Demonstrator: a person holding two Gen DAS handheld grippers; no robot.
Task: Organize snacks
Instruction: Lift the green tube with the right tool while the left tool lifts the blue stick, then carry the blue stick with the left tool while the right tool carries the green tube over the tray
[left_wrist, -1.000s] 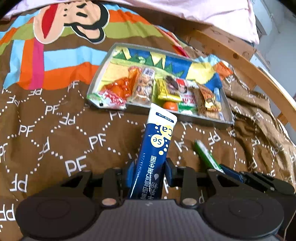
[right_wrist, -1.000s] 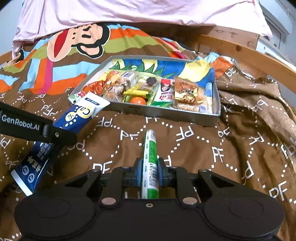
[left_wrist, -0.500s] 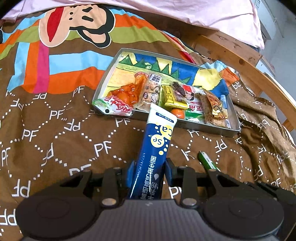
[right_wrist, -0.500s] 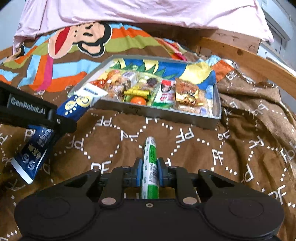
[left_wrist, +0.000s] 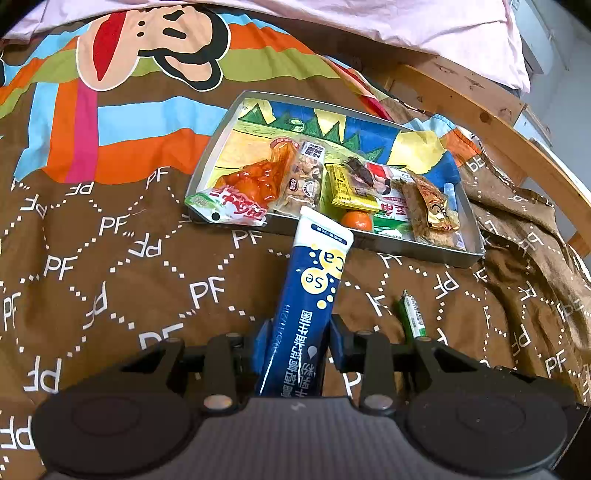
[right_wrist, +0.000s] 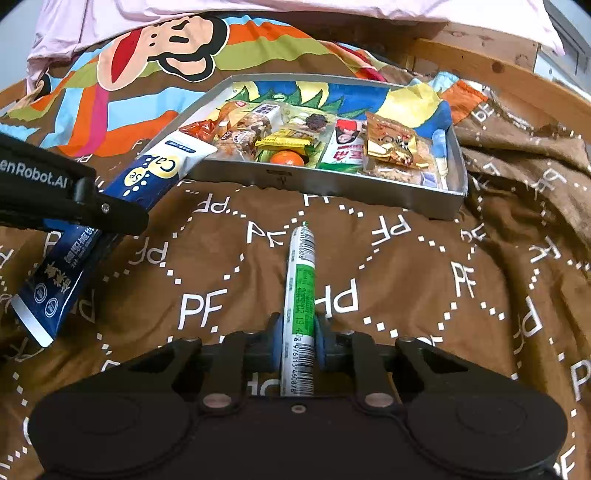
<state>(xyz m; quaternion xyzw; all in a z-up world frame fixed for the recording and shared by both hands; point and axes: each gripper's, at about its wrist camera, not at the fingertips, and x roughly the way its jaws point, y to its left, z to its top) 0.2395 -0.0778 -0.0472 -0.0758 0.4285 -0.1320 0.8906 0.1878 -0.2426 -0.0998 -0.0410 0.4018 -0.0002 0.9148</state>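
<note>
Both views look forward and steeply down from just behind their own claw, whose dark body fills the lower edge. The left wrist view faces the metal tray across the brown bedspread from close by. The right wrist view sits to the right, equally near, and shares the tray, the bedspread and the wooden bed rail; the left claw enters at its left edge.

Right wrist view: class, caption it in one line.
Right gripper holds a green-and-white stick before the snack tray.
</note>
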